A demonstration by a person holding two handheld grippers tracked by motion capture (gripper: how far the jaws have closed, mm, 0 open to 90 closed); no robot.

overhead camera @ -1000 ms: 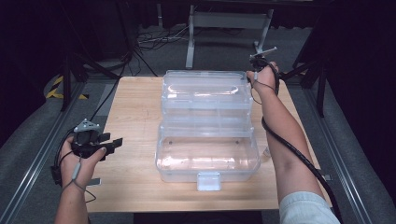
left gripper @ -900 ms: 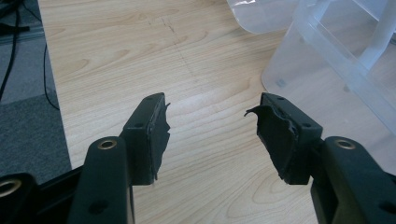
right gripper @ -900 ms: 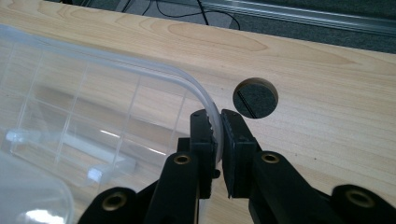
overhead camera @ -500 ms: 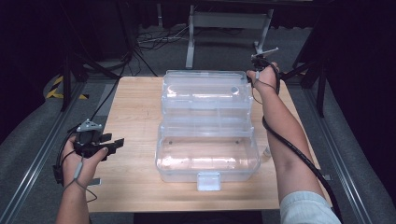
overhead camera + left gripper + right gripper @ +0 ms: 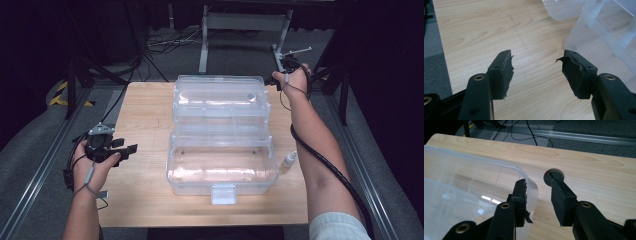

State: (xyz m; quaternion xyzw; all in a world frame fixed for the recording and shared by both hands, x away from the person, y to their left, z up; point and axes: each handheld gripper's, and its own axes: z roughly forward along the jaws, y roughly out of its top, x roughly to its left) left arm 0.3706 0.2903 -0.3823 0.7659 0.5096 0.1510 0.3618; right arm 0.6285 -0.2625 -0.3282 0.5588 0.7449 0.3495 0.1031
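Fingers [image 5: 520, 195] of the right gripper [image 5: 537, 195] have just been opening and now stand apart astride the corner rim of the clear plastic box [image 5: 474, 185] (no pad presses it). Left gripper [image 5: 536, 70] hovers spread over bare table [image 5: 474, 30], the box just beyond its right finger.
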